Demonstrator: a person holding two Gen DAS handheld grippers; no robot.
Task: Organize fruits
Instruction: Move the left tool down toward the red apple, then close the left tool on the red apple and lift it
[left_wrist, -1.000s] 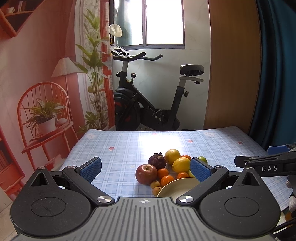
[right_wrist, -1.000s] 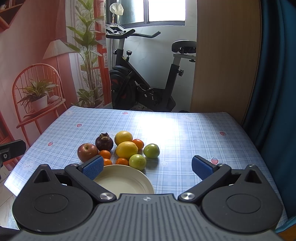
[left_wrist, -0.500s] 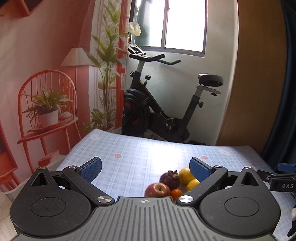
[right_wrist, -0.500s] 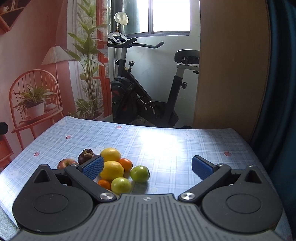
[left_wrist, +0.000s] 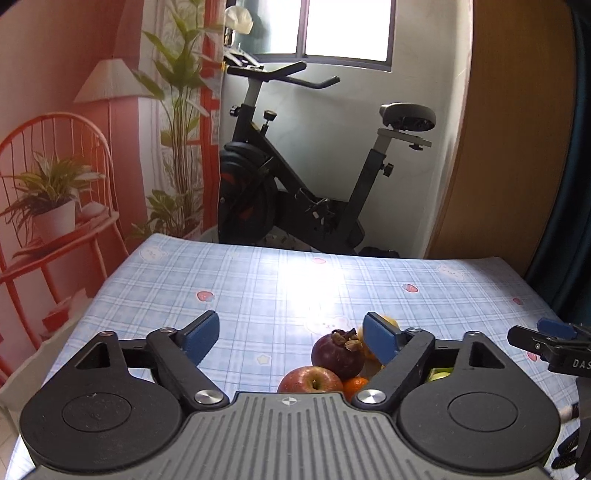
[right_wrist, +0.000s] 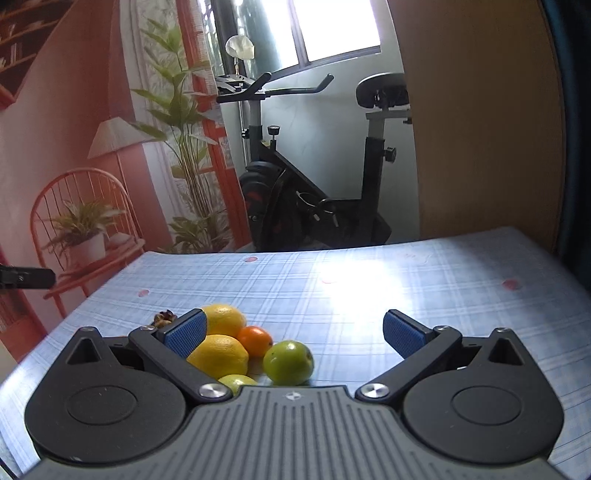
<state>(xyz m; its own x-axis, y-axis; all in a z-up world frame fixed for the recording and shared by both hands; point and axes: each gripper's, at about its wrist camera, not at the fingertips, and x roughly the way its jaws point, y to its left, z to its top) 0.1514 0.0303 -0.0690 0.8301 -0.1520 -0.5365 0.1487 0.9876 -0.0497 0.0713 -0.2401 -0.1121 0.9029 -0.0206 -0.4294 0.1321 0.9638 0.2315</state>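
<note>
A pile of fruit lies on the blue checked tablecloth (left_wrist: 280, 291). In the left wrist view I see a purple mangosteen (left_wrist: 337, 355), a red apple (left_wrist: 309, 380) and a small orange (left_wrist: 355, 386) just ahead of my open, empty left gripper (left_wrist: 291, 338). In the right wrist view two lemons (right_wrist: 220, 355), a small orange (right_wrist: 255, 340) and a green fruit (right_wrist: 289, 362) lie before my open, empty right gripper (right_wrist: 293, 332), toward its left finger. The right gripper also shows in the left wrist view (left_wrist: 550, 341). The plate is hidden.
An exercise bike (left_wrist: 295, 192) stands beyond the table's far edge, next to a wooden panel (left_wrist: 509, 129). The tablecloth (right_wrist: 406, 288) stretches away behind the fruit. A wall mural with chair and plants is on the left.
Both grippers have tilted up and come closer to the fruit. The cream plate has dropped out of both views behind the gripper bodies. Both stay open.
</note>
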